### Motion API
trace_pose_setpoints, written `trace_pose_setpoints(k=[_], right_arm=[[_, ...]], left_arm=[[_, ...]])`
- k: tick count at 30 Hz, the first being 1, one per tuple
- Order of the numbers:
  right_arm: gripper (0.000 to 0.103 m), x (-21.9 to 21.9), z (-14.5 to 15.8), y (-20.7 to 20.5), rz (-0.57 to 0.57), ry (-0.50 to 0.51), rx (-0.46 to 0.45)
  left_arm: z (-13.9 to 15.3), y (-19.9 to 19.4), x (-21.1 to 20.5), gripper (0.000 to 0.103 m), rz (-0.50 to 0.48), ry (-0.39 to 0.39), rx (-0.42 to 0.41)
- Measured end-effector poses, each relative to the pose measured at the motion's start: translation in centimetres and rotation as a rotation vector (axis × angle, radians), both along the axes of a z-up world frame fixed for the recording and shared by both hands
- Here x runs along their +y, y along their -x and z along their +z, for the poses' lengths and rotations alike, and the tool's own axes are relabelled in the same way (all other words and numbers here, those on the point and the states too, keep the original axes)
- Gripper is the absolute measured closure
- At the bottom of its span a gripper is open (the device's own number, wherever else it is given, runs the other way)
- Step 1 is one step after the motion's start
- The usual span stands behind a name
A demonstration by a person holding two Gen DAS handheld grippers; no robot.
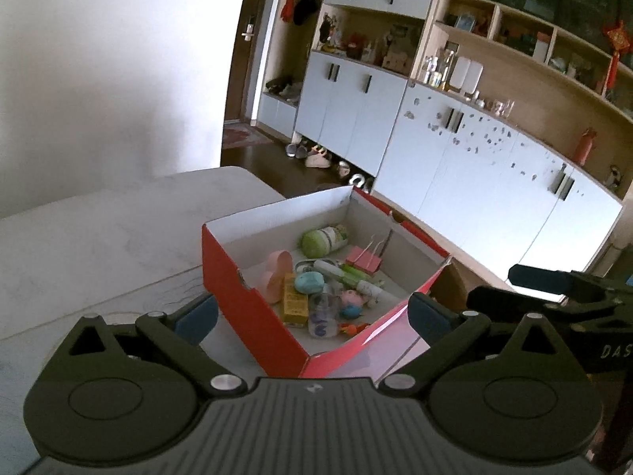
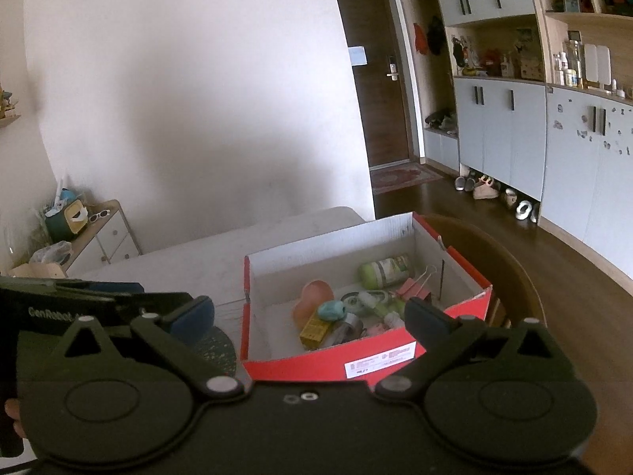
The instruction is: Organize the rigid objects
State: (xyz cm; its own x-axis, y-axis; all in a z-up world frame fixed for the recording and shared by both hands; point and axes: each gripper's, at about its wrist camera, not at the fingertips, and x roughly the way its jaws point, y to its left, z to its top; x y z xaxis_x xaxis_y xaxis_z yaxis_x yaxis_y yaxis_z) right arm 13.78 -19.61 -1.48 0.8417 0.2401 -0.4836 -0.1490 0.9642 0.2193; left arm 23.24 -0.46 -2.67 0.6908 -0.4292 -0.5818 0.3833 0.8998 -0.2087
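A red cardboard box with a white inside stands on the pale table; it also shows in the right wrist view. It holds several small items: a green-capped bottle, a pink heart-shaped piece, a yellow carton, a teal lump and a pink binder clip. My left gripper is open and empty, just short of the box's near corner. My right gripper is open and empty, in front of the box's near wall. The right gripper also shows at the left view's right edge.
A dark round mat lies left of the box. A brown chair back curves behind the box. A low cabinet with clutter stands by the wall at left. White cupboards line the far side, with shoes on the floor.
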Motion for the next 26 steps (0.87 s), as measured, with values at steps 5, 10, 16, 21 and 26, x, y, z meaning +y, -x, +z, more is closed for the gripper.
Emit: trace_pose_setpoints(k=[5,10,16,21,26], right_arm=[[0.000,0.1,0.0,0.4,-0.002,-0.003,-0.003],[0.000,0.2,0.0,0.7,-0.001,-0.007,-0.005],[0.000,0.3,0.1,1.0,-0.005,-0.010,-0.004],[0.000,0.5,0.2,1.5,-0.017,-0.015,-0.001],[0.000,0.6,0.0,1.9,-0.030,-0.016,0.000]], left_arm=[[0.2,0.2,0.2,0.000,-0.008,0.025,0.003],[0.4,0.6,-0.1,0.000,-0.018,0.011,-0.010],[0.3,0.9,-0.4,0.000,-0.039,0.008,-0.023],[0.4,1.3,-0.6,0.000,-0.046,-0.009,-0.044],[0.5,1.6,-0.8,0.000,-0.043,-0.022,-0.051]])
